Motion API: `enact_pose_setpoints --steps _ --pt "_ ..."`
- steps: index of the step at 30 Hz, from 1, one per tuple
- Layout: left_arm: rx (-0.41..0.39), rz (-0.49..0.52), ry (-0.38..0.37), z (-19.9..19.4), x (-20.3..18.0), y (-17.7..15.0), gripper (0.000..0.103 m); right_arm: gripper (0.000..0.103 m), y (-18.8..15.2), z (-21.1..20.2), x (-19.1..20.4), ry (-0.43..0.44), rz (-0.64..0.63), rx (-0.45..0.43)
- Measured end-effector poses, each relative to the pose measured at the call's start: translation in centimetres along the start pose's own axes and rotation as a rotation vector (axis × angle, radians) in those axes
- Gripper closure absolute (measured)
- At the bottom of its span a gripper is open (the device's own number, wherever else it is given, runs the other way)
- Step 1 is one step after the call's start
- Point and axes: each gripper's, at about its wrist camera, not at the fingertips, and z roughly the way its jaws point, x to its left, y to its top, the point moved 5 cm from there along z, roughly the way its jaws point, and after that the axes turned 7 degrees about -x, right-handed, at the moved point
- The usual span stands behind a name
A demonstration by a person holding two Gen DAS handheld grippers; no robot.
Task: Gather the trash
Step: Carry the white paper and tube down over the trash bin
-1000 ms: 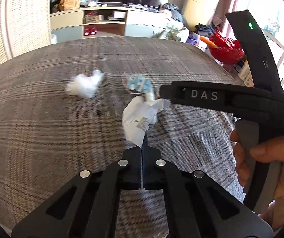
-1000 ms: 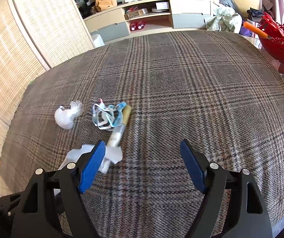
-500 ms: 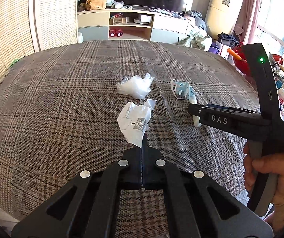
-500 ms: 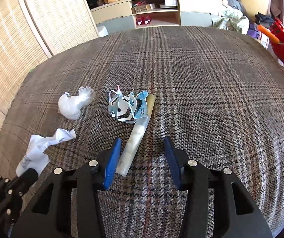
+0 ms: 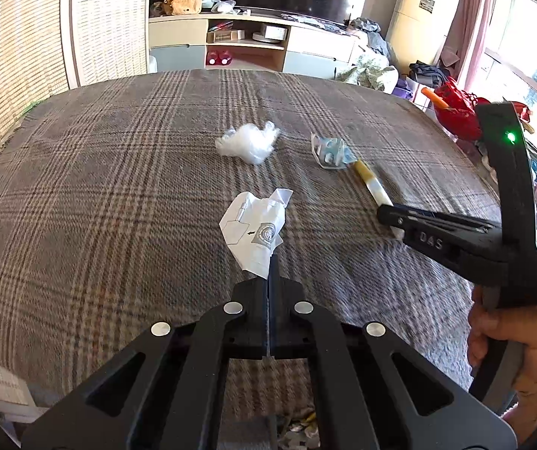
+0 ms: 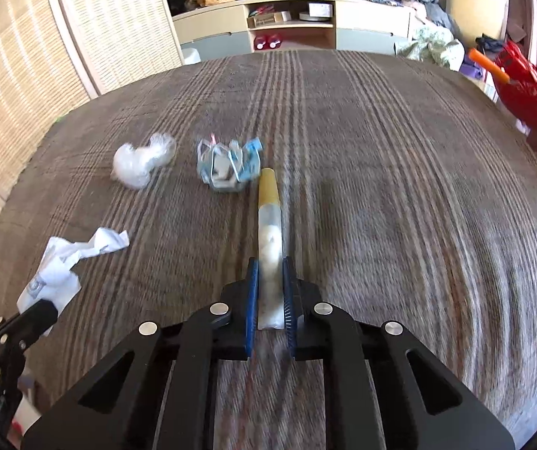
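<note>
- Left wrist view, far left first: a woven rattan screen (image 5: 17, 37) stands behind the brown plaid cloth (image 5: 99, 187) that covers the surface holding all the litter.
- Moving in, the left gripper (image 5: 269, 273) has its black fingers pressed together on the near corner of a crumpled white printed paper wrapper (image 5: 255, 230), pinched tight and fanning out ahead of the tips.
- Beyond it, a scrunched ball of clear plastic film (image 5: 249, 144) lies loose on the cloth, apart from everything else.
- Next to the right, a crumpled blue-and-white wrapper (image 5: 330, 152) sits touching the yellow end of a long clear plastic tube with a yellow cap (image 5: 371, 185).
- Far right, a hand (image 5: 515, 341) grips the handle of the other tool, green light glowing on it.
- Right wrist view now, blurred with motion: paper wrapper (image 6: 62, 266) at the left edge, film ball (image 6: 141, 161) past it, blue wrapper (image 6: 229, 167) in the middle.
- Centre: the right gripper (image 6: 270, 292) has its blue-padded fingers clamped on the near end of the tube (image 6: 269, 225), narrow gap, tube filling it, far end pointing away over the cloth.
- Far right, a red plastic basket (image 6: 530, 93) sits beyond the cloth's edge.
</note>
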Motion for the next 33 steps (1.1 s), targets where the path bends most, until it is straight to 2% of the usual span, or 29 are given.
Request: enact_pose_setpoints --steps 11,23,28,33 --pt "0.013 0.015 -0.045 -4.1 -2.5 -4.4 0.103 0.089 -6.4 -7.2 -0.6 0.079 -0.007 0.002" --pt "0.022 0.041 -0.082 -9.4 -5.9 -10.2 0.103 0.089 -12.7 -13.5 -1.1 0.108 0.007 -0.016" --pt "0.050 0.039 -0.103 -10.4 -6.7 -13.3 0.103 0.089 -15.6 -14.5 -0.7 0.120 0.001 0.010" --pt "0.107 0.055 -0.114 -9.4 -7.5 -16.6 0.103 0.089 -18.6 -13.9 -0.9 0.119 0.011 0.062"
